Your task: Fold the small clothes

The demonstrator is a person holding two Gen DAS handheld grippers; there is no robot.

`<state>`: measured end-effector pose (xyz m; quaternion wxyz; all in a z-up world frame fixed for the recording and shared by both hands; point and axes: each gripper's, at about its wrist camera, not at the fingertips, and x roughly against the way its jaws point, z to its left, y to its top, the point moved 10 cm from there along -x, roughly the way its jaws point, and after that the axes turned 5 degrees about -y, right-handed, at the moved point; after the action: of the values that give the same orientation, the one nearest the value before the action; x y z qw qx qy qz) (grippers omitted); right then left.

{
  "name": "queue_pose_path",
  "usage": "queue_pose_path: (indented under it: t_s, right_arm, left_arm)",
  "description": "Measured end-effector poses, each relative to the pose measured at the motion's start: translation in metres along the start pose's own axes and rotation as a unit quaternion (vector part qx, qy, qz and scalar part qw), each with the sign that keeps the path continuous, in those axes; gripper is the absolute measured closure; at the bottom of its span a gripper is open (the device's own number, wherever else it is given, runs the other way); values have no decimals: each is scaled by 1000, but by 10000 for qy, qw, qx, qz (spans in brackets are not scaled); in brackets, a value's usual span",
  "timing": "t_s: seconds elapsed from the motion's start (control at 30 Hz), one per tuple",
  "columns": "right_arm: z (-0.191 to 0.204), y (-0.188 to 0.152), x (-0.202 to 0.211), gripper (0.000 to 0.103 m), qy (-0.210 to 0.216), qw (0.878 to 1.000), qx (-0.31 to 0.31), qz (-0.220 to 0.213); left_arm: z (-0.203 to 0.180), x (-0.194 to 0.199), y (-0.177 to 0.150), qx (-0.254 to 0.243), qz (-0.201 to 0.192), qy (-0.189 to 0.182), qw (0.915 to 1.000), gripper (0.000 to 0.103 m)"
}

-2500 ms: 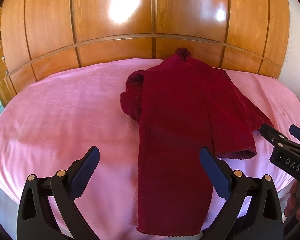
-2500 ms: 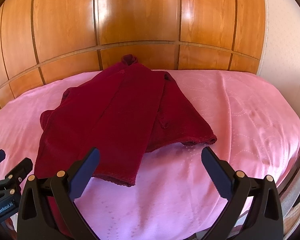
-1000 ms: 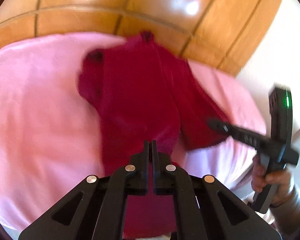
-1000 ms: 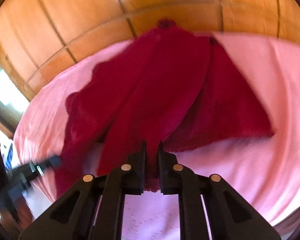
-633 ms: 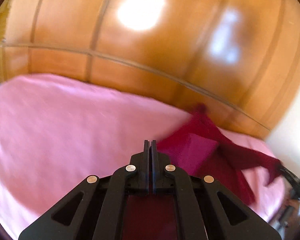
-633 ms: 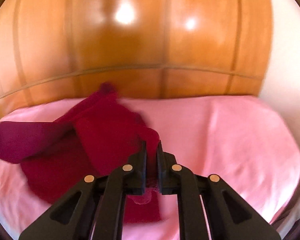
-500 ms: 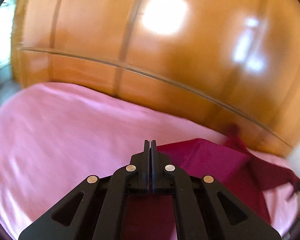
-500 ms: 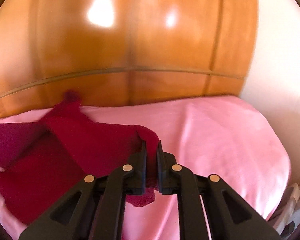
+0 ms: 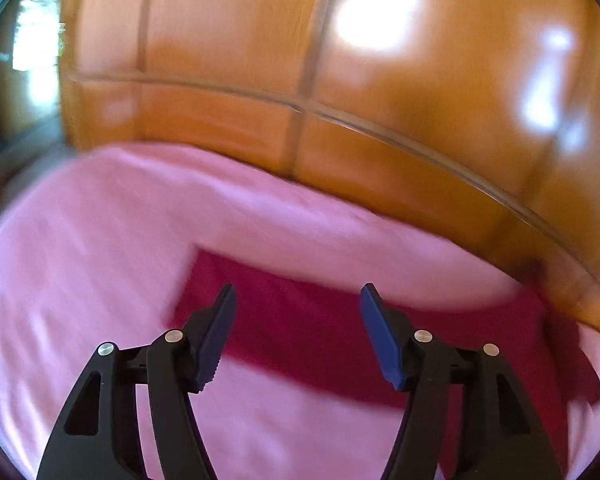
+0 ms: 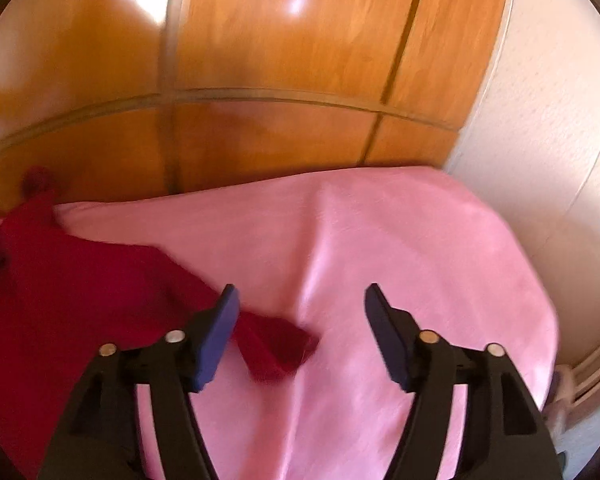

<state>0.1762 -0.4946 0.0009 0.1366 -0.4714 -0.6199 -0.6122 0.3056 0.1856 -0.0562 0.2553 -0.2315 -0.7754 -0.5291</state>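
Note:
A dark red garment [image 9: 300, 328] lies spread across the pink bed cover [image 9: 100, 264]. In the left wrist view a flat red band of it runs under my left gripper [image 9: 296, 304], whose jaws are opening with cloth lying below them, not pinched. In the right wrist view the garment [image 10: 80, 292] fills the left side, and one narrow end of it [image 10: 280, 344] lies on the cover between the fingers of my right gripper [image 10: 300, 304]. Those jaws are opening too, and the pads do not press on the cloth. Both views are blurred.
A glossy wooden headboard [image 9: 380, 100] rises right behind the bed. A pale wall [image 10: 548, 140] stands at the right, where the bed's edge [image 10: 540, 320] drops away. A window [image 9: 32, 52] shows at the far left.
Both grippers, shut on garment ends, swung apart and spread the cloth sideways across the bed. Both jaws have now come apart and the ends lie loose on the cover.

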Motion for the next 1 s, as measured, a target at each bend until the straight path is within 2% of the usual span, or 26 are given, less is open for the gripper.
queue_pose_path:
  t_s: [0.03,0.07,0.13,0.2,0.23,0.3,0.33,0.37,0.43,0.47,0.5,0.53,0.57,0.67,0.77,0.87,1.0]
  right_arm:
    - [4,-8,7,29,212,9998,7,5]
    - [14,-27,20,29,647,9978,35,141]
    - [36,-65,38,29,1476,9875,10,553]
    - [51,-96,41,30,1868,9783,23,893]
    - [59,-111,41,31,1968,9747,30,1064]
    - [74,-140,35,45,2087,9677,42,1412]
    - [79,-151,32,48,2125,9646,41,1564]
    - [82,-162,28,50,2084,9628,81,1720]
    - [84,-170,26,50,1982,9653,131,1696]
    - [85,-170,29,57,2020,9648,168,1674]
    - [87,-170,33,74,2114,9624,199,1691]
    - [88,-168,33,82,2148,9614,244,1700]
    - [88,-165,35,93,2123,9622,363,1666]
    - [85,-152,50,94,2127,9648,551,1442]
    - [79,-129,83,95,2355,9654,398,1050]
    - [76,-102,125,95,2727,9595,255,655]
    - [70,-99,169,95,2925,9547,400,374]
  left_arm:
    - [-8,7,-19,-7,72,-365,9993,41]
    - [-17,13,-34,-2,161,-666,9977,41]
    - [-38,15,-84,53,720,-1493,9862,41]
    - [-54,12,-117,196,1103,-2022,9729,41]
    - [-62,9,-134,230,1261,-2161,9679,41]
    - [-78,3,-156,330,1502,-2408,9583,41]
    - [-90,1,-166,380,1636,-2603,9508,41]
    - [-97,0,-170,383,1682,-2659,9485,41]
    - [-111,0,-174,392,1746,-2844,9418,41]
    - [-120,0,-179,358,1857,-2940,9369,51]
    - [-127,-1,-183,294,1973,-2997,9330,78]
    - [-132,-5,-187,201,2096,-3010,9301,86]
    - [-136,-5,-189,60,2123,-2929,9323,89]
    - [-140,1,-183,-108,2118,-2783,9368,93]
    - [-137,27,-156,-42,2032,-3013,9316,94]
    - [-133,61,-134,-153,1943,-3225,9263,94]
    - [-121,103,-125,-380,1957,-3211,9258,94]
